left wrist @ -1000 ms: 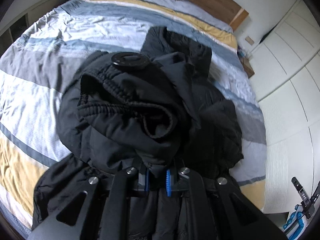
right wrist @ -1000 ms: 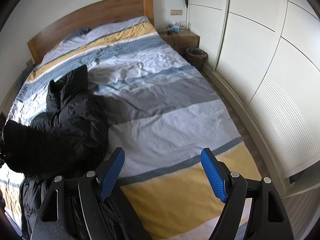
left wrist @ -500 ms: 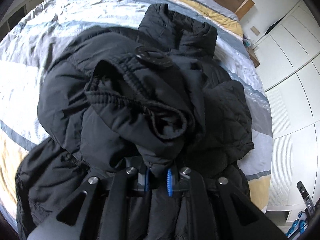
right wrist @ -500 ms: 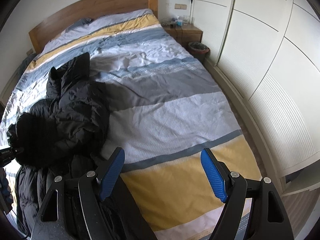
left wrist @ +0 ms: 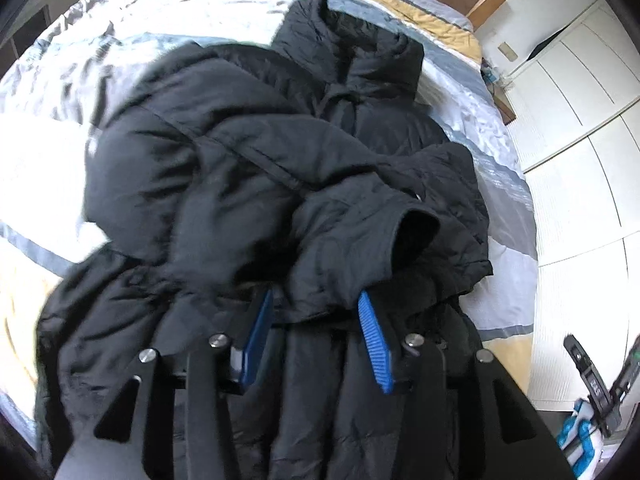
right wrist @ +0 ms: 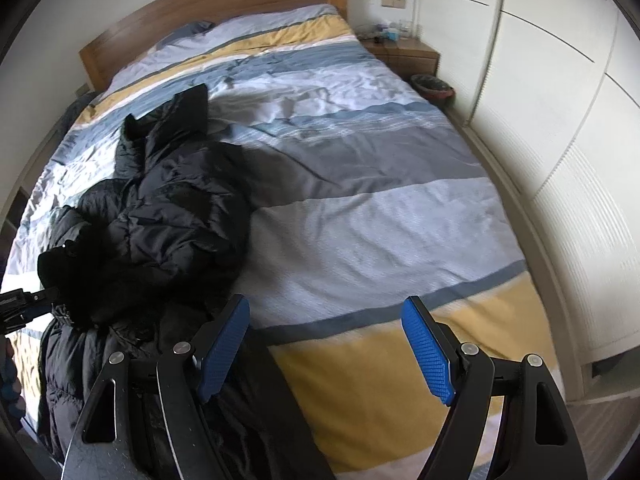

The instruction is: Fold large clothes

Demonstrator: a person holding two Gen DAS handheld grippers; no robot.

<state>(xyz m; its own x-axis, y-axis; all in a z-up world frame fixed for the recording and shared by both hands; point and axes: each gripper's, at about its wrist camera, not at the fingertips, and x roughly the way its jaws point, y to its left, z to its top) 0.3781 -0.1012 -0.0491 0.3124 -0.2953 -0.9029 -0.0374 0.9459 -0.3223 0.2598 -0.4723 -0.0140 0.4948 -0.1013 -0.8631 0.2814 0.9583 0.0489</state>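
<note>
A black puffer jacket [left wrist: 240, 160] lies bunched on the striped bed, collar toward the headboard. One sleeve is folded across its body, and the cuff [left wrist: 412, 232] rests just beyond my left gripper [left wrist: 316, 294]. Its jaws are opening, and the sleeve's edge drapes loosely between the blue pads without being pinched. In the right wrist view the jacket [right wrist: 172, 216] fills the bed's left side. My right gripper [right wrist: 325, 302] stands open and empty over the yellow stripe, right of the jacket's hem.
The striped duvet [right wrist: 360, 220] covers the bed up to a wooden headboard [right wrist: 208, 4]. A nightstand [right wrist: 404, 54] and a dark bin [right wrist: 432, 86] stand at the far right. White wardrobe doors [right wrist: 560, 120] line the right side beyond a narrow floor strip.
My left gripper was shut on the sleeve; its jaws have now spread and the sleeve has dropped onto the jacket. Both grippers have sunk closer to the bed. The right one stays open.
</note>
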